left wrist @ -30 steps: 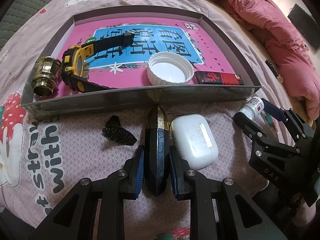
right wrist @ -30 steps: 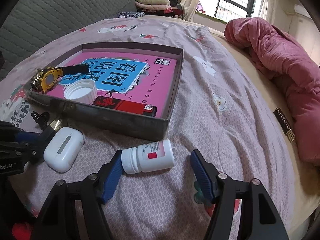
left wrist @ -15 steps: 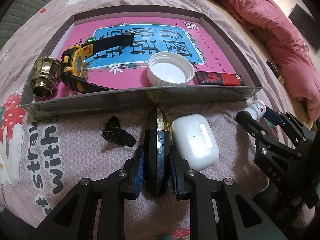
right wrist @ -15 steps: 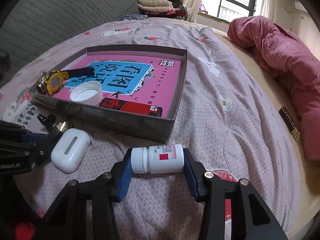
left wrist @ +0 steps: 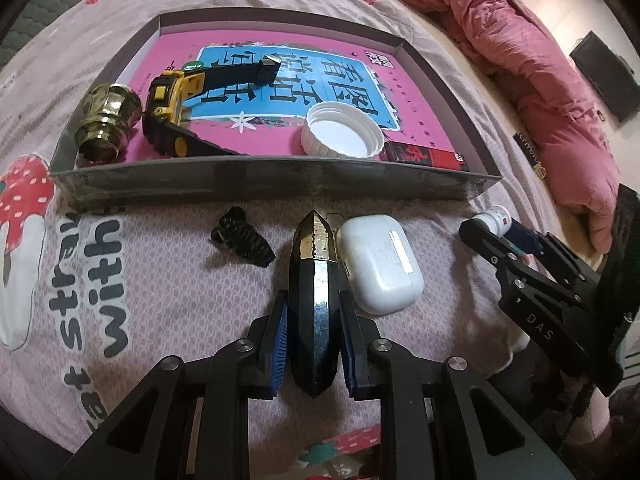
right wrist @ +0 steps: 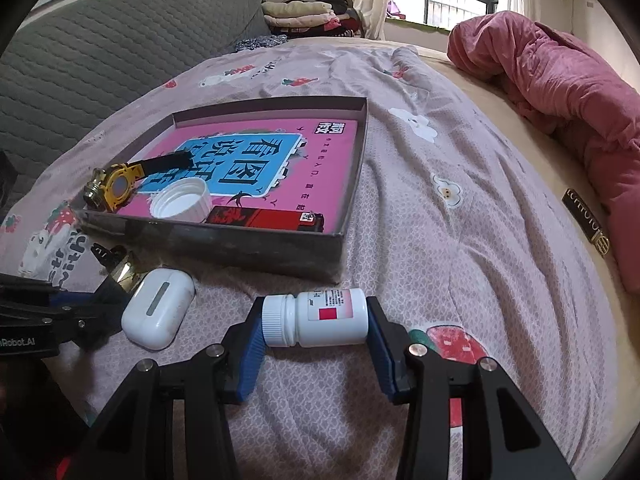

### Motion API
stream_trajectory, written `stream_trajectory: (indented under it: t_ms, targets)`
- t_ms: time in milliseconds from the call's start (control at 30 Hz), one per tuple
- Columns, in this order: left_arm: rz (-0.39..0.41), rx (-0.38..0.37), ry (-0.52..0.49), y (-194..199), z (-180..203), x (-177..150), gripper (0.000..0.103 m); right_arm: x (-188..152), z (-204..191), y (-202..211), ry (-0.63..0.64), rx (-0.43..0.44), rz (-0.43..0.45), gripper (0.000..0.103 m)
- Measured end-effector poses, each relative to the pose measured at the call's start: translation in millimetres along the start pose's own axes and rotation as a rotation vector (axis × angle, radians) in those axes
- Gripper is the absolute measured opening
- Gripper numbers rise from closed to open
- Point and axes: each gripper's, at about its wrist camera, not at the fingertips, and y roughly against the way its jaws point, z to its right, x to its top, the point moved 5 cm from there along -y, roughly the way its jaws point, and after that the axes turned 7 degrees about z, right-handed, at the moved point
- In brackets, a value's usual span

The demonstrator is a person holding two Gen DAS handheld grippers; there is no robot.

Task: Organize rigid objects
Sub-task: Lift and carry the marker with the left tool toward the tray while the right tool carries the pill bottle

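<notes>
Item: black faceted crystal-shaped object (left wrist: 314, 304), gold band near its tip, lying on the pink printed bedsheet (left wrist: 168, 300) in front of the tray; clamped lengthwise between the blue pads of the left gripper (left wrist: 313, 334).

Item: white pill bottle (right wrist: 316, 317) (red square on its label), on its side on the sheet, held end to end by the right gripper (right wrist: 316, 350), jaws closed on cap and base.

Item: white earbud case (left wrist: 382, 264), just beside the crystal's right flank. Black ridged clip (left wrist: 245, 242), to its left, apart.

Item: shallow cardboard tray (left wrist: 280, 178), pink-and-blue printed floor, holding a brass knob (left wrist: 105, 126), yellow-and-black watch (left wrist: 180, 118), white jar lid (left wrist: 341, 130) and red lighter (left wrist: 424, 156).

Beyond: pink quilt (right wrist: 560, 80), bunched at the bed's far side.
</notes>
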Motion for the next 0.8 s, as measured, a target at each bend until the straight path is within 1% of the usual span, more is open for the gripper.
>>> stream_trajectory:
  t_ms: [200, 333, 633, 800]
  targets:
    - [0.002, -0.027, 0.032, 9, -6, -5, 0.023, 0, -2, 4, -0.016, 0.017, 0.006, 0.047]
    - [0.009, -0.024, 0.036, 13, -9, -4, 0.023, 2, -2, 7, -0.032, 0.024, 0.012, 0.047]
    - [0.024, -0.024, 0.032, 21, -6, -2, 0.023, -1, -8, 14, -0.027, 0.035, 0.009, 0.046]
    - [0.043, -0.019, 0.011, 29, -3, 0, 0.023, 1, -14, 19, -0.025, 0.044, 0.016, 0.046]
